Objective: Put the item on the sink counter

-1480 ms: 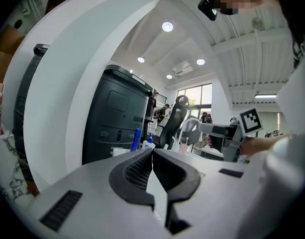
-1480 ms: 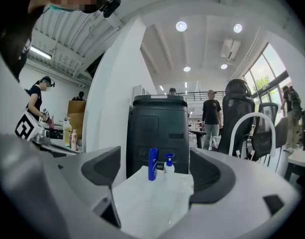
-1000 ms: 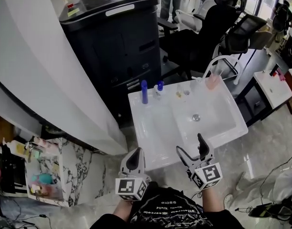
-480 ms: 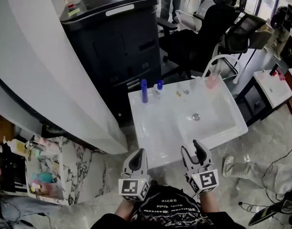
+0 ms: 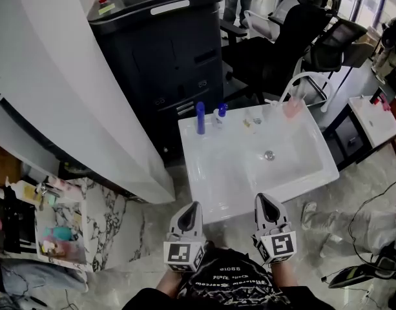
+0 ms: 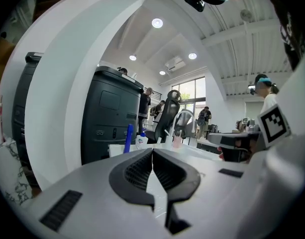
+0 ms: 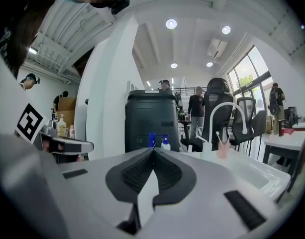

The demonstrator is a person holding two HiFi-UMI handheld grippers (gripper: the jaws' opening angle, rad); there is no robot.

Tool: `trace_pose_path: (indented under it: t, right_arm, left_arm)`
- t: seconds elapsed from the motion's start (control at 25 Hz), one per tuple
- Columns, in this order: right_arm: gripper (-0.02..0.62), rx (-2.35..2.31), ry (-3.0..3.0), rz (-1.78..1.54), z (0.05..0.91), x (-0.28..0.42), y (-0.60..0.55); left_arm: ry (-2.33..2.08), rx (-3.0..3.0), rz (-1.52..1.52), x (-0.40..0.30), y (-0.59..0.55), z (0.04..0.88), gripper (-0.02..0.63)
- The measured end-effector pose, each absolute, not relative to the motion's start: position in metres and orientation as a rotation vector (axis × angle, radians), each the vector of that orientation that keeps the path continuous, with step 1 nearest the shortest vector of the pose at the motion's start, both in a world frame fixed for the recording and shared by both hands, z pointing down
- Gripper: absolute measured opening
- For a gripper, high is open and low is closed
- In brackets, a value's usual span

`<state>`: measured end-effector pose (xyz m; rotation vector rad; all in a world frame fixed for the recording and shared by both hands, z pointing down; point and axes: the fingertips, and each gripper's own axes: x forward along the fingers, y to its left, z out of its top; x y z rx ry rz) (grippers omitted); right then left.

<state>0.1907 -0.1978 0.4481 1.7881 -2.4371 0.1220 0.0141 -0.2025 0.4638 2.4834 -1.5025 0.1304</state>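
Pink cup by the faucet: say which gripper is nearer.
Right. The right gripper hangs at the sink's near edge, across the basin from the pink cup; the left gripper is farther left.

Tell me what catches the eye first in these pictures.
The white sink counter fills the middle of the head view, with a tall blue bottle and a pink cup along its far edge. Behind it looms a big black machine. At the near edge, the left gripper and right gripper hang side by side, both shut and empty.
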Motion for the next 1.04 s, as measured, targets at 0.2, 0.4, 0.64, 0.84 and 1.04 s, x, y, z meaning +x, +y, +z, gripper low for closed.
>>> trace_pose_path:
  t: [0.2, 0.4, 0.64, 0.84, 1.04]
  right_arm:
    - [-0.003, 1.769, -2.436, 0.099, 0.448, 0.185, -0.199]
    - [-0.003, 1.748, -2.438, 0.094, 0.449, 0.179, -0.200]
    - [-0.003, 1.748, -2.435, 0.101, 0.452, 0.178, -0.201]
    - [-0.003, 1.747, -2.423, 0.110, 0.456, 0.176, -0.203]
    - [-0.003, 1.749, -2.411, 0.121, 0.458, 0.175, -0.207]
  left_arm:
    - [-1.500, 2.510, 0.136, 0.016, -0.201, 0.461, 0.006]
    - [-1.496, 2.518, 0.142, 0.015, -0.201, 0.462, 0.006]
    - [-1.497, 2.515, 0.143, 0.013, -0.202, 0.462, 0.006]
    - [-1.495, 2.513, 0.145, 0.012, -0.205, 0.465, 0.006]
    - [-1.487, 2.514, 0.149, 0.012, -0.210, 0.466, 0.006]
